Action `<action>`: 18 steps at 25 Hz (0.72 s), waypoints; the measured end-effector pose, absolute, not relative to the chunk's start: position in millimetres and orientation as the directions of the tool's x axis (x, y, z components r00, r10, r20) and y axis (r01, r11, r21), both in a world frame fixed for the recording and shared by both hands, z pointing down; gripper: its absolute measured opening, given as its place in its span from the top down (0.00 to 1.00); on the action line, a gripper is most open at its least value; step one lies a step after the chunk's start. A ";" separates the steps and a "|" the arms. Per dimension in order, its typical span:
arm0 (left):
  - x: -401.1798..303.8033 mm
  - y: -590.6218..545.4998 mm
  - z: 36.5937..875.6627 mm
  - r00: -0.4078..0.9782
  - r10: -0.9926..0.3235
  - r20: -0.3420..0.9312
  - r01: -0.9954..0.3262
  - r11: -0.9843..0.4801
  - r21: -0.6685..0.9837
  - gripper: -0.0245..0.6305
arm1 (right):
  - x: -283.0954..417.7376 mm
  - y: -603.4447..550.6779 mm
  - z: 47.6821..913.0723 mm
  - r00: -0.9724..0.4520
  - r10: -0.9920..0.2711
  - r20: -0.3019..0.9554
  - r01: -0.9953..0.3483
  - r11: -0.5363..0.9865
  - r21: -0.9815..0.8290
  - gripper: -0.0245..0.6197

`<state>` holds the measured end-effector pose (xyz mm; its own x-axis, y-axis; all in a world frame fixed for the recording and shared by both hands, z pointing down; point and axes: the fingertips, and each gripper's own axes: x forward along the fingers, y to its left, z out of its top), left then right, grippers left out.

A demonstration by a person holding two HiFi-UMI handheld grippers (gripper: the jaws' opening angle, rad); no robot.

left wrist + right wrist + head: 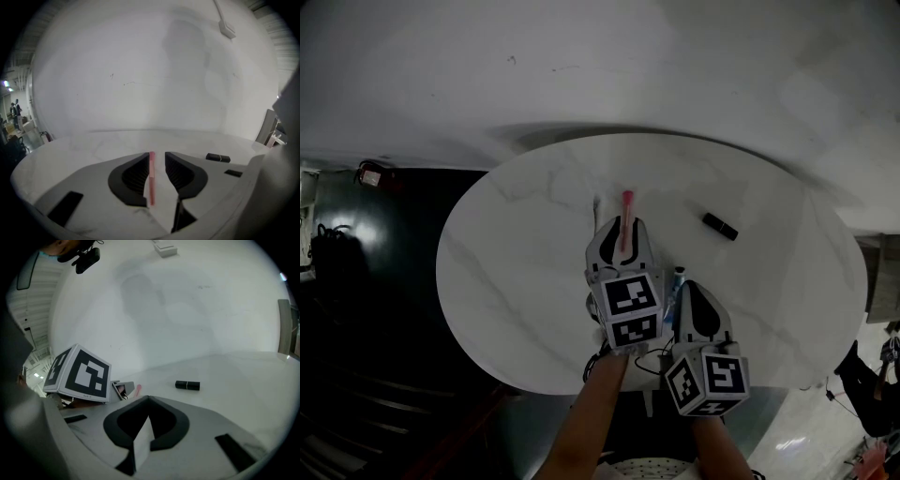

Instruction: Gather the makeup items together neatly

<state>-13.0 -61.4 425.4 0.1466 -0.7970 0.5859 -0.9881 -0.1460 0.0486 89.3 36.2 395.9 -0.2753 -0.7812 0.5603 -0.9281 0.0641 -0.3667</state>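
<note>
A thin pink makeup stick (pixel 627 208) lies on the round white marble table (pixel 516 244), pointing away from me. My left gripper (pixel 624 227) hovers over its near end, jaws open; in the left gripper view the pink stick (pixel 151 176) shows in the gap, close to the left jaw, with no pad pressing it. A black lipstick tube (pixel 720 226) lies to the right, apart from both grippers. My right gripper (pixel 694 286) sits nearer me, shut and empty (pixel 149 399). A small blue item (pixel 678 277) shows beside its tip.
The table's front edge lies just under my forearms. A dark floor (pixel 384 309) drops away on the left. A white wall (pixel 150 70) rises behind the table. In the right gripper view the black lipstick tube (pixel 187 385) lies ahead and slightly right.
</note>
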 end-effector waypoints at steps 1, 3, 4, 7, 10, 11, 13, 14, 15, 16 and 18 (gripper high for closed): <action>-12.1 -59.6 422.9 0.150 -0.799 0.583 -0.987 -0.150 0.048 0.75 | 89.7 37.5 394.9 -0.273 -0.783 0.559 -0.929 0.063 -0.365 0.95; -10.1 -55.4 418.0 0.157 -0.801 0.577 -0.986 -0.162 0.042 0.75 | 90.7 40.4 393.2 -0.268 -0.786 0.557 -0.930 0.061 -0.362 0.95; -8.8 -53.1 415.7 0.161 -0.802 0.575 -0.985 -0.170 0.039 0.76 | 91.5 41.8 392.7 -0.265 -0.787 0.556 -0.931 0.059 -0.361 0.95; -3.5 -44.4 409.7 0.182 -0.804 0.566 -0.980 -0.196 0.036 0.78 | 94.0 45.3 391.5 -0.254 -0.790 0.557 -0.934 0.050 -0.355 0.95; 1.6 -33.0 405.6 0.202 -0.802 0.562 -0.974 -0.225 0.030 0.82 | 96.3 48.4 390.2 -0.236 -0.794 0.560 -0.939 0.037 -0.343 0.95; 2.8 -28.9 405.1 0.208 -0.800 0.563 -0.972 -0.232 0.030 0.82 | 96.8 49.3 389.7 -0.232 -0.796 0.560 -0.939 0.033 -0.341 0.95; 5.3 -20.9 405.7 0.220 -0.795 0.565 -0.969 -0.244 0.034 0.82 | 97.7 51.0 389.1 -0.224 -0.798 0.559 -0.940 0.025 -0.341 0.95; 6.6 -17.1 406.3 0.226 -0.792 0.567 -0.968 -0.249 0.038 0.82 | 98.2 51.7 389.0 -0.220 -0.799 0.559 -0.941 0.022 -0.339 0.95; 7.5 -13.5 406.8 0.230 -0.789 0.569 -0.966 -0.254 0.039 0.82 | 98.8 52.3 389.1 -0.216 -0.800 0.560 -0.942 0.020 -0.336 0.95; 7.9 -9.7 407.5 0.233 -0.786 0.572 -0.965 -0.260 0.036 0.83 | 99.6 52.9 389.4 -0.212 -0.800 0.562 -0.943 0.017 -0.332 0.95; 7.3 -1.7 409.3 0.237 -0.780 0.579 -0.962 -0.273 0.027 0.86 | 101.3 54.2 390.4 -0.204 -0.799 0.565 -0.944 0.009 -0.329 0.95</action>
